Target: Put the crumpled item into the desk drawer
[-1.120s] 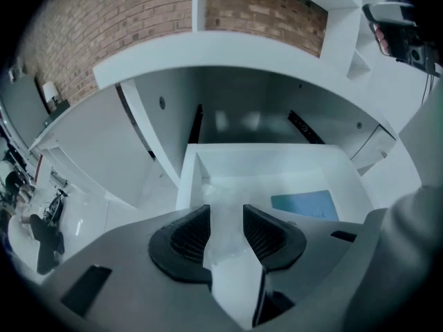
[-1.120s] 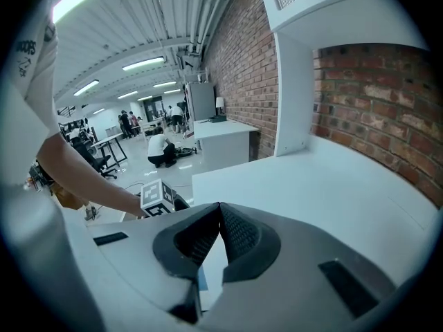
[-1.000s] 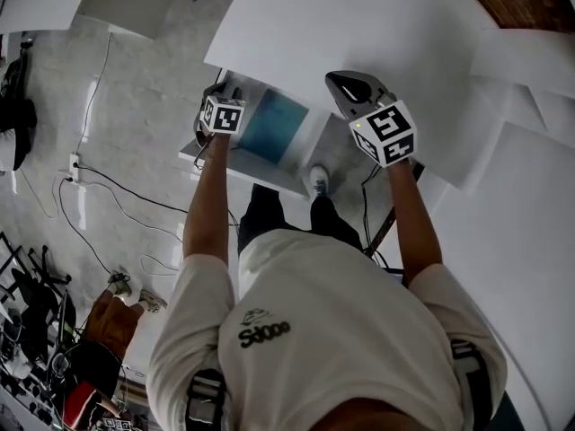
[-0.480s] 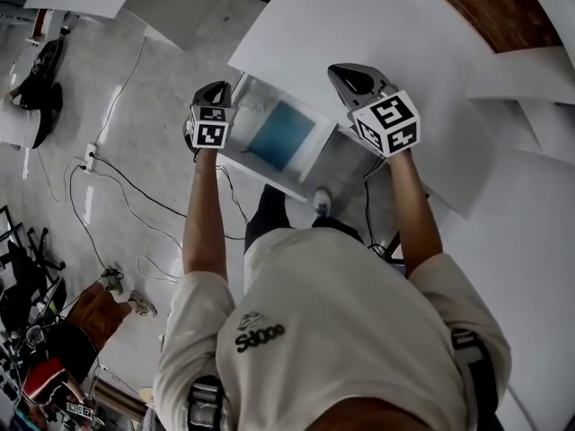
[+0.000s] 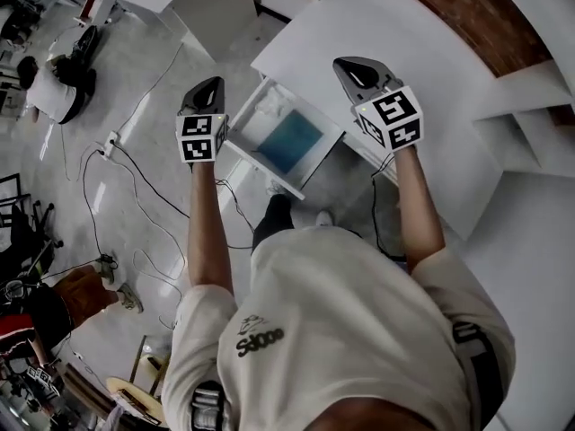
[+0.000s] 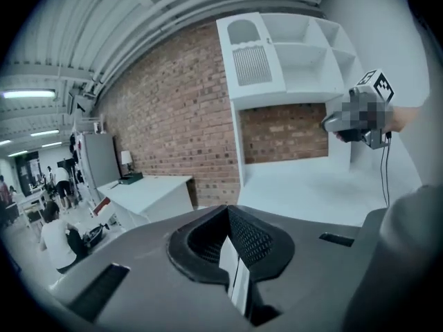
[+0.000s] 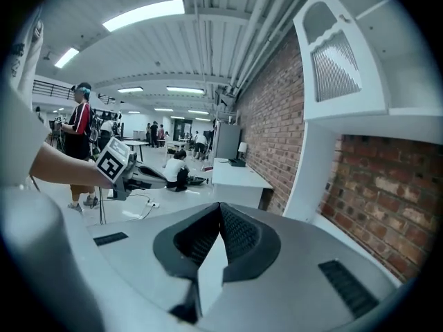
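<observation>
Brick wall point(image 6: 173, 116), white desk point(image 5: 422, 52) | drawer point(image 5: 260, 164) open | L gripper point(image 5: 214, 83) fingers point(image 6: 246, 241) just closed, empty | R gripper point(image 5: 346, 65) fingers point(image 7: 235, 237) together

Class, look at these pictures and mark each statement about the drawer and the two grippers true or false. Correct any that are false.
1. The desk drawer stands open. True.
2. A blue item lies in the drawer. True.
3. The left gripper holds a crumpled item. False: its jaws have just closed, with nothing between them.
4. The right gripper has its jaws wide apart. False: they are together and empty.
</observation>
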